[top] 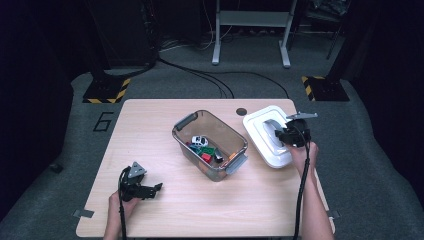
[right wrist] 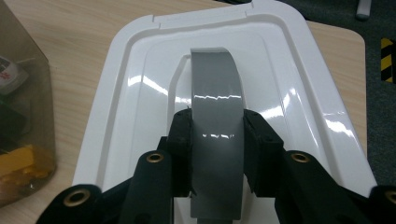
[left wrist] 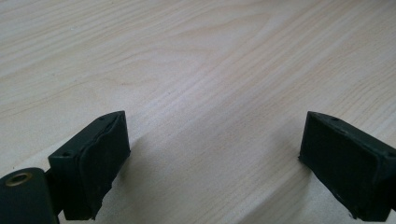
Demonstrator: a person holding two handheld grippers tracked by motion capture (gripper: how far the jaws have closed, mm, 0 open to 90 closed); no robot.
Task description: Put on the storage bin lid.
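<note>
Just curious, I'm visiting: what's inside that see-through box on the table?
The clear box holds small toys: a white toy car and red, green and yellow pieces. What lies underneath them is covered.

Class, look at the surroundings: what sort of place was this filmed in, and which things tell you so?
Probably a lab or test studio: hazard-striped stand bases, cables across a grey carpeted floor, dark surrounds, and a number 6 marked beside the wooden table.

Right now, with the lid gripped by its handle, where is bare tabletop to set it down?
The far-left table, left of the bin, is bare. So is the near edge between the open left gripper and the right forearm. It is crowded on the right: the white lid, held at its grey handle by the right gripper, sits close beside the bin.
</note>
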